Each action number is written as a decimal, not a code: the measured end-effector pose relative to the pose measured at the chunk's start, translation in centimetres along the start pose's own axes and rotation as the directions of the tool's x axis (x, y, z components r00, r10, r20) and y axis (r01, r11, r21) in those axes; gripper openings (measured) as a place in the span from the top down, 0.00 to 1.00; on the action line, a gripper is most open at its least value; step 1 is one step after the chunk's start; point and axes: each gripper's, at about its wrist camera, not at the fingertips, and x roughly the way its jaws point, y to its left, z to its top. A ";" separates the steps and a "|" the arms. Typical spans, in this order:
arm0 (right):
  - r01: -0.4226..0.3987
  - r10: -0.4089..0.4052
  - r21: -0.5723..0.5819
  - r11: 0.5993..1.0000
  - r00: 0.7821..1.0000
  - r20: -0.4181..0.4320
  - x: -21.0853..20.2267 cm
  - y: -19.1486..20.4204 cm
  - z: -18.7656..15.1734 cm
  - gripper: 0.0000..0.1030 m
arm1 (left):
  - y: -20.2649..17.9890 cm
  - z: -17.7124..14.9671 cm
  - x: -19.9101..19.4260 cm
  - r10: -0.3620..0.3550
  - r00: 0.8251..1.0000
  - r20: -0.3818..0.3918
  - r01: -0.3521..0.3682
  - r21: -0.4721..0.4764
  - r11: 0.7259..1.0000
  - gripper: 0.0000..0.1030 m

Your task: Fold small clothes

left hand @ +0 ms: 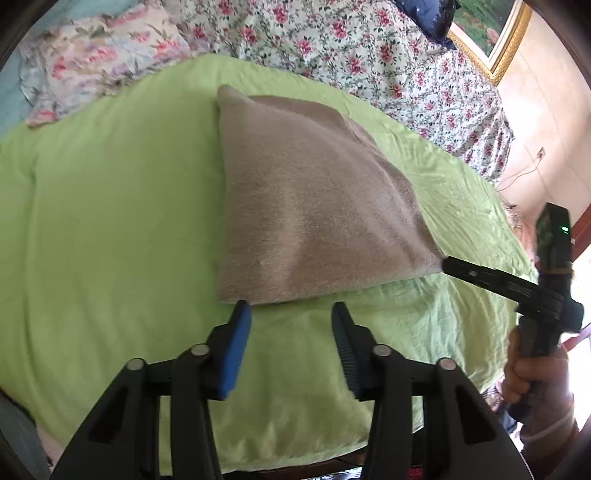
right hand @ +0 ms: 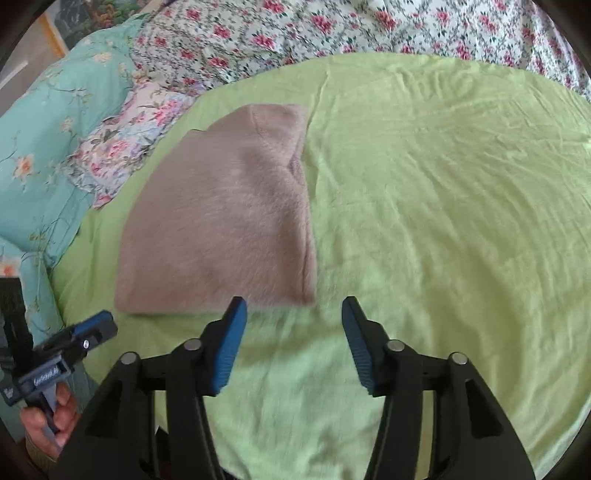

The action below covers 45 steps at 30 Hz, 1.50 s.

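Left wrist view shows the left hand-held gripper (left hand: pixel 291 314) with its blue-padded fingers spread apart and nothing between them, hovering just short of the near edge of a folded beige fuzzy garment (left hand: pixel 306 199). That garment lies flat on a lime-green sheet (left hand: pixel 110 221) spread over the bed. At the garment's near right corner, the dark tip of the right hand-held gripper (left hand: pixel 448 266) appears to touch the fabric; from this side I cannot tell how its fingers stand. A hand (left hand: pixel 524 373) grips its handle, and a small green light glows on the unit above it.

Right wrist view gives the answer: the right hand-held gripper (right hand: pixel 293 314) is wide open and holds nothing, its fingers set at the near right corner of the beige garment (right hand: pixel 221 218). The left hand-held gripper (right hand: pixel 94 326) shows at the lower left, held in a hand (right hand: pixel 51 421); white lettering on its body is too blurred to read.

Behind the green sheet (right hand: pixel 443 184) lie a floral bedspread (right hand: pixel 332 26) and a teal flowered quilt (right hand: pixel 48 140). A gilt-framed picture (left hand: pixel 491 33) leans at the far right. No containers appear.
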 end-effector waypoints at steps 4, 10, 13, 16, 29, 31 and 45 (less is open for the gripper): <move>-0.003 0.003 -0.022 1.000 1.000 -0.006 -1.3 0.5 -1.4 0.39 | -0.2 -0.2 -1.4 0.056 0.998 0.022 -0.057 0.022 0.998 0.27; 0.013 -0.014 -0.029 1.000 0.999 -0.031 -1.7 0.5 -3.3 0.33 | -0.3 -0.8 -1.9 0.138 0.990 0.003 -0.138 0.052 0.989 0.11; 0.010 -0.011 -0.025 1.000 0.999 -0.046 -1.5 0.5 -3.8 0.32 | -0.3 -1.3 -1.8 0.157 0.988 -0.008 -0.156 0.060 0.986 0.08; 0.006 -0.007 -0.029 1.000 0.999 -0.053 -1.6 0.7 -4.0 0.31 | -0.5 -1.7 -2.1 0.184 0.983 -0.004 -0.183 0.077 0.980 0.06; -0.067 0.067 -0.119 0.991 0.998 -0.001 -3.7 3.7 -3.3 0.16 | -1.6 -2.1 -4.3 0.249 0.967 0.048 -0.253 0.136 0.958 0.01; -0.073 0.072 -0.113 0.991 0.997 -0.011 -3.5 3.6 -3.1 0.16 | -1.8 -1.7 -4.3 0.262 0.964 0.052 -0.267 0.146 0.953 0.01; -0.072 0.065 -0.080 0.994 0.994 -0.083 -1.7 2.9 -1.4 0.03 | -1.1 -0.1 -3.3 0.287 0.957 0.040 -0.290 0.107 0.951 0.01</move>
